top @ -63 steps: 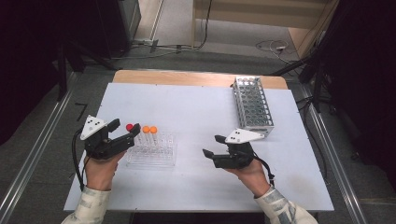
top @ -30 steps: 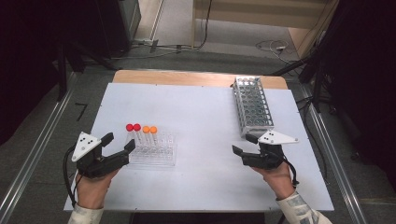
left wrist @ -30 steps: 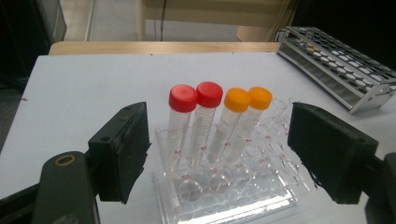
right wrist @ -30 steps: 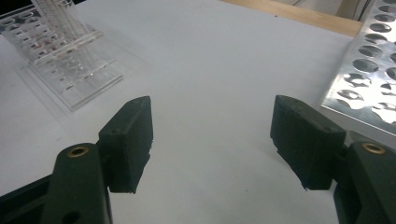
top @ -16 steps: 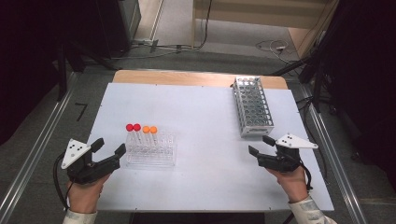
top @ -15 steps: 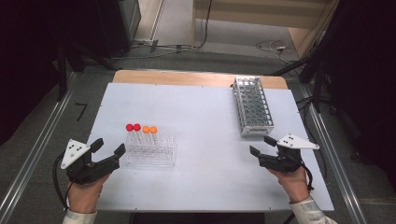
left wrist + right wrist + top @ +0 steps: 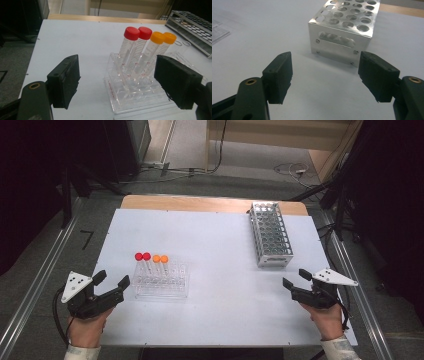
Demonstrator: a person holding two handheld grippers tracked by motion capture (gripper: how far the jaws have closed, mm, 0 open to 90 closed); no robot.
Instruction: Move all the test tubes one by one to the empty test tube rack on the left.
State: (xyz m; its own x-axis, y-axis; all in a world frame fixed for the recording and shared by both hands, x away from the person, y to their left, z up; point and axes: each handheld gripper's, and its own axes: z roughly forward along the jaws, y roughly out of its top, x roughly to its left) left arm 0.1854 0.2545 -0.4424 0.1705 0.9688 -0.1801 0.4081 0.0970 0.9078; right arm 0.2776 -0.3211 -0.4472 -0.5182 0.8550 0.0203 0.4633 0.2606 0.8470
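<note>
Both tongs spread, empty. My left tongs (image 7: 111,282) sit just left of the clear rack (image 7: 161,281) holding four capped tubes (image 7: 140,53); right tongs (image 7: 296,278) face the metal rack (image 7: 270,234). I'm still pre-grasp; next I pinch one tube.

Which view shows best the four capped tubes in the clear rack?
The left gripper view: the capped tubes stand close, with their printed scales visible. The high view shows them small from above. The right gripper view faces the metal rack.
</note>
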